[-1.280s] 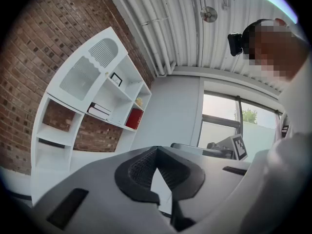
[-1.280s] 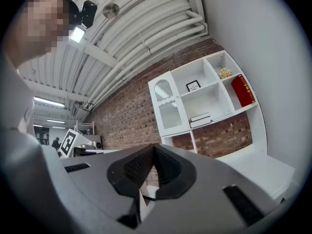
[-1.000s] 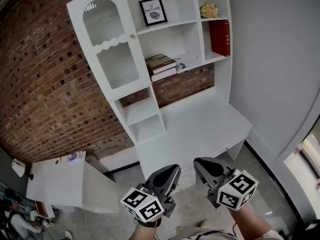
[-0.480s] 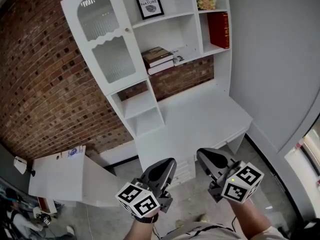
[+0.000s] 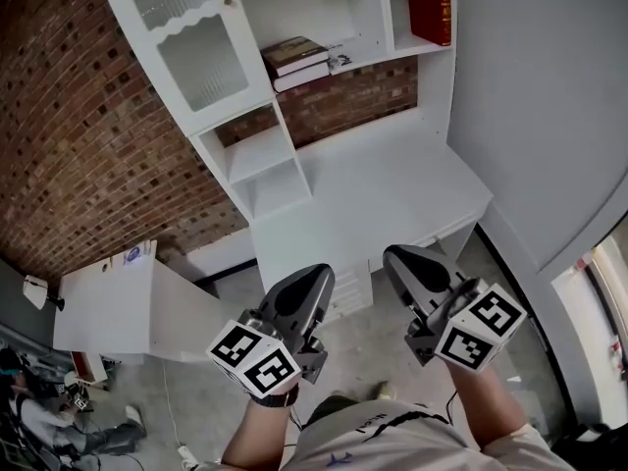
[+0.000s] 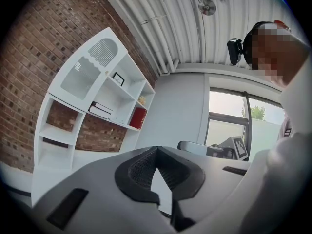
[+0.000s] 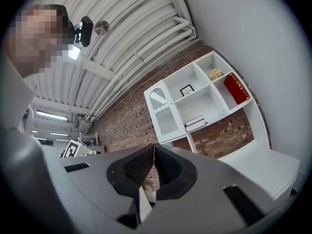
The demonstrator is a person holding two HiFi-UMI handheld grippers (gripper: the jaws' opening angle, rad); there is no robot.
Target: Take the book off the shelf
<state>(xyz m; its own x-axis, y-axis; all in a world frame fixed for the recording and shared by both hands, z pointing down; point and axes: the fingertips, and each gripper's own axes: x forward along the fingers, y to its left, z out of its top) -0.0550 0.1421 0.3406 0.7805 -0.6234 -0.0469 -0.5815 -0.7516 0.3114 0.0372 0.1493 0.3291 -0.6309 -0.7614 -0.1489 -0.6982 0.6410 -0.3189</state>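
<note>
The brick wall [image 5: 88, 155] runs behind the white shelf unit [image 5: 329, 13] and shows through the gap under its lower shelves. A plain grey wall [image 5: 549, 96] meets the unit's right side. The white tabletop [image 5: 383, 199] juts forward from the foot of the unit and is bare. A low white cabinet [image 5: 108, 312] stands well to the left of the unit, against the bricks. The unit's left column is closed by a door [image 5: 186, 32] with ribbed glass panes.

Both tools are held out in front of the unit, well short of it and nearer than the tabletop's front edge. The left tool [image 5: 322, 275] has its jaws together at the tips with nothing between them. The right tool [image 5: 394, 256] is likewise closed and empty.

In the unit's middle compartment two stacked books [image 5: 294, 59] lie flat, one on the other. The red book [image 5: 432, 6] stands upright in the narrow right-hand compartment. One shelf above the stacked books stands a small framed picture [image 7: 186, 89], and above the red book sits a small bunch of pale flowers [image 7: 215, 74].
</note>
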